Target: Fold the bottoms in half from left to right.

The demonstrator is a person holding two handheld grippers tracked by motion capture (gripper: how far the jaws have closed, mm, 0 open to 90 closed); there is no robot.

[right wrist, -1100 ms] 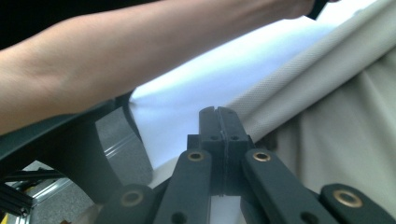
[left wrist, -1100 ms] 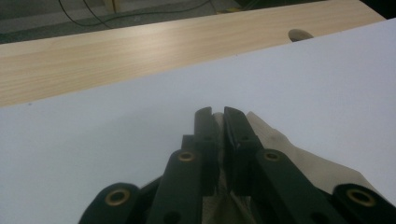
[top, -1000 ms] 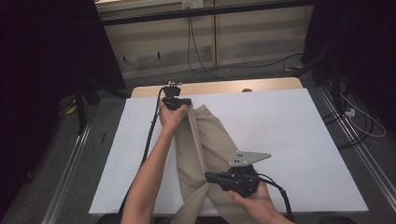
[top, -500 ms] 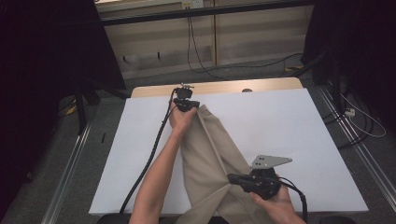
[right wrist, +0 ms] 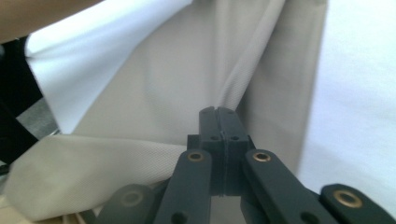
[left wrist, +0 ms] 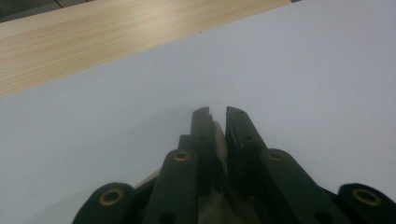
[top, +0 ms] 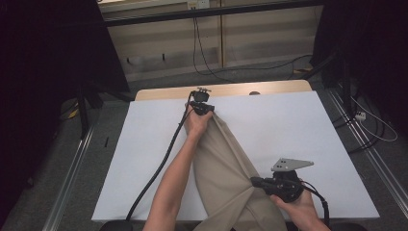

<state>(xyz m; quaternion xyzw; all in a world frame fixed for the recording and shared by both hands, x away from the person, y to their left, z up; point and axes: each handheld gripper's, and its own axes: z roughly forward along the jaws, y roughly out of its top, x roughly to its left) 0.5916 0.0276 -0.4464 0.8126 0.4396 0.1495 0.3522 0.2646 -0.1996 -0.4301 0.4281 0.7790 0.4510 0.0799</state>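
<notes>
A beige cloth (top: 226,168) lies stretched over the white table (top: 298,125), from the far middle down to the near edge. My left gripper (top: 206,109) is at the cloth's far end, its jaws shut on a thin beige edge of the cloth (left wrist: 219,135) in the left gripper view. My right gripper (top: 254,181) is near the front edge, shut on a bunched fold of the cloth (right wrist: 154,93); the right gripper (right wrist: 218,112) has its jaws pressed together with the fabric spreading away from them.
A bare wooden strip (top: 269,88) runs along the table's far edge, also as a wooden strip (left wrist: 93,32) in the left gripper view. Black cables trail from both grippers. Dark stands and floor cables surround the table.
My left gripper has carried the cloth's far end farther away and to the right. My right gripper has moved right with its fold, so the cloth is pulled out longer.
</notes>
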